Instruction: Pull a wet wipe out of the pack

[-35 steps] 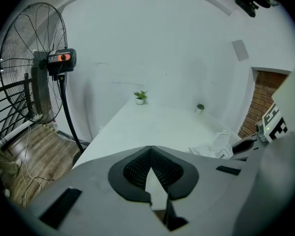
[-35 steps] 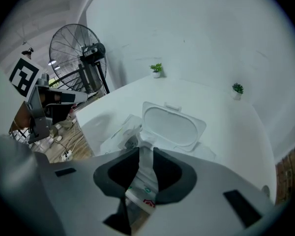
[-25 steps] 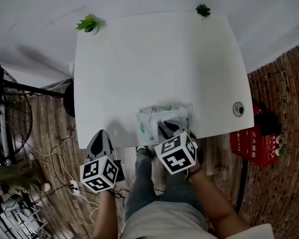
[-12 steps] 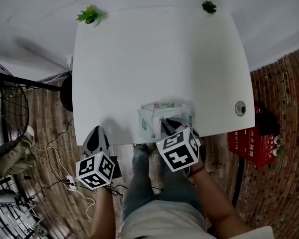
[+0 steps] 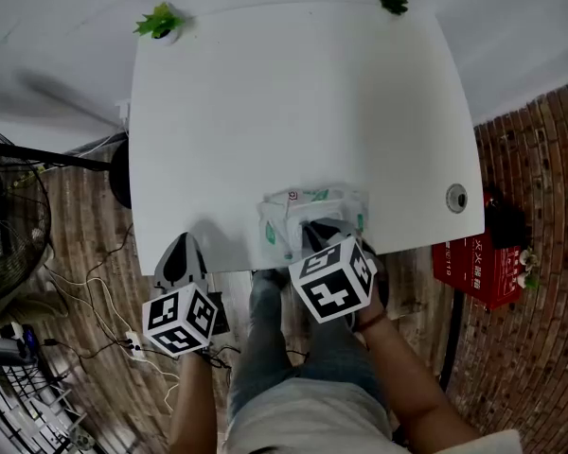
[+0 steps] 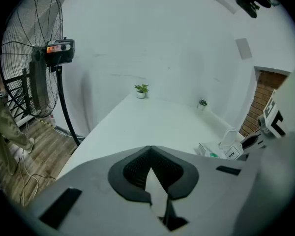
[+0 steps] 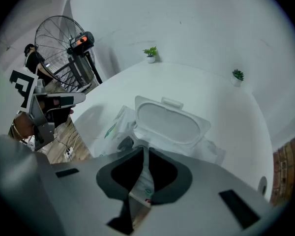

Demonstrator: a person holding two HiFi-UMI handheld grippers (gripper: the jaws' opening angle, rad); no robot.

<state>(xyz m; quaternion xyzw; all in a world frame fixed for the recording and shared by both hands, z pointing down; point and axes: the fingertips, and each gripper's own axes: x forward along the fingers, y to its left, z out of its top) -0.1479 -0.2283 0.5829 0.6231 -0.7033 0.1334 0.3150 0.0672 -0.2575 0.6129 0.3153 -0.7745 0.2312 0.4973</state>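
Right gripper (image 5: 313,235) stays at the wet wipe pack (image 5: 276,223), jaws together beneath its raised lid (image 7: 168,123). Left gripper (image 5: 182,242), closed and empty, still hovers at the white table (image 5: 293,102) edge.

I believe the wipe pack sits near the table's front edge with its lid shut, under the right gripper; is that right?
Not quite: the lid is flipped open, as the right gripper view shows. The wipe pack does sit near the table's front edge, under the right gripper.
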